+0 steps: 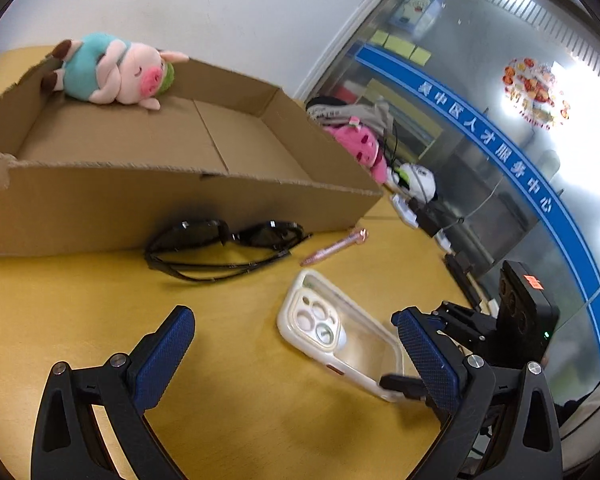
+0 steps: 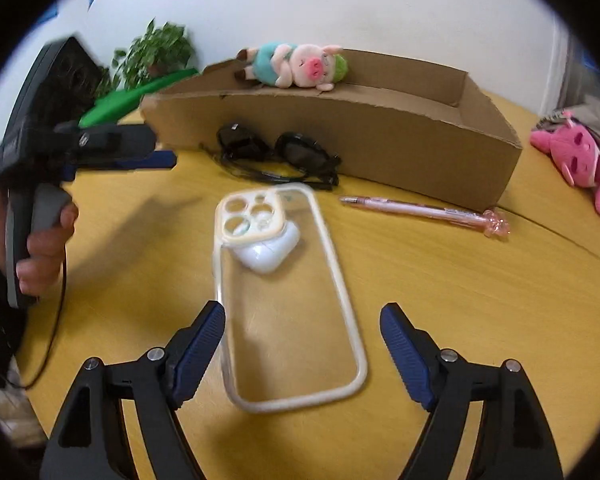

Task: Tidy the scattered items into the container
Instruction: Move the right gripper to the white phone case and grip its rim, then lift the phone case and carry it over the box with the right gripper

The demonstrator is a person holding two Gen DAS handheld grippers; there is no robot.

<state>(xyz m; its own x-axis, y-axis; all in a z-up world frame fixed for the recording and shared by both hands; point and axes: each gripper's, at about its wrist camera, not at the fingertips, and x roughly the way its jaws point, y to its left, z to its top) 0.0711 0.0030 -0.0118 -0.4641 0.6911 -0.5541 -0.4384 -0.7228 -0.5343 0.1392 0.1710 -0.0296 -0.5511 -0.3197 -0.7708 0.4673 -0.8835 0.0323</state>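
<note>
A clear phone case (image 2: 288, 296) lies on the yellow table, propped on a white earbud case (image 2: 266, 254). My right gripper (image 2: 302, 328) is open, with its fingers on either side of the phone case's near end. My left gripper (image 1: 296, 332) is open and empty above the table, left of the phone case (image 1: 340, 332). Black sunglasses (image 1: 224, 248) and a pink pen (image 1: 334, 246) lie in front of the cardboard box (image 1: 100, 208). A pig plush (image 1: 116, 72) lies at the box's far side. The right gripper (image 1: 412, 384) also shows in the left wrist view.
A pink plush (image 2: 580, 160) lies on clothes to the right of the box. A potted plant (image 2: 156, 52) and a green sheet (image 2: 136, 96) stand behind the box's left end. A glass partition with a blue band (image 1: 500, 160) is to the right.
</note>
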